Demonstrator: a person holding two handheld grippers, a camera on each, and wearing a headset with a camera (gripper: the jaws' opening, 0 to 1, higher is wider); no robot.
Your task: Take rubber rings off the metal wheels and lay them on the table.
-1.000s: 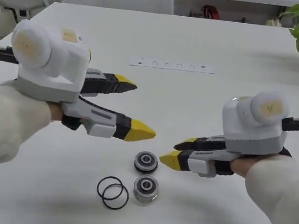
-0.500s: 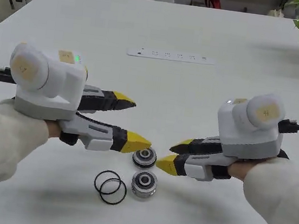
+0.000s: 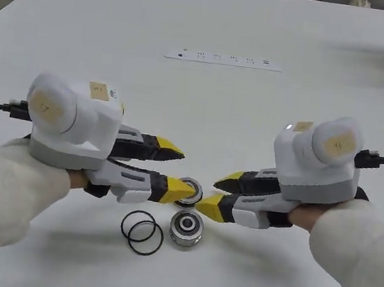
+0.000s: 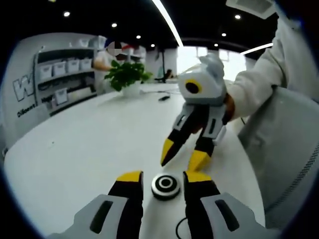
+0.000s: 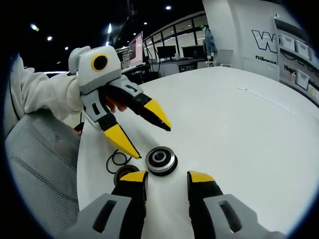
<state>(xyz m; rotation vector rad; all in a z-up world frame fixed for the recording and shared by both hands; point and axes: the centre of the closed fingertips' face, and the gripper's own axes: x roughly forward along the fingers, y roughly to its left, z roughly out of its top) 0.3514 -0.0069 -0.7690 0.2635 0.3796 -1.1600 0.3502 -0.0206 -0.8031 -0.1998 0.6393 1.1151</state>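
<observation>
Black rubber rings [image 3: 142,232], white table [image 3: 262,26]

**An open-plan office, by the look of it**

I stood beside a long white worktop [image 3: 214,20] of the meeting-room sort, with a strip of power sockets [image 3: 223,58] lying flat along its middle. A leafy pot plant [image 4: 127,74] sat at one end. Behind it ran wall shelves [image 4: 65,69] stocked with rows of white bins, next to big lettering [image 4: 22,88] on the wall. Farther off, dark computer monitors [image 5: 169,51] stood on other desks. A mesh-backed office chair [image 5: 40,164] was drawn up close. Overhead, a long light strip [image 4: 166,20] and small round spotlights [image 4: 66,14] crossed the dark ceiling.
</observation>
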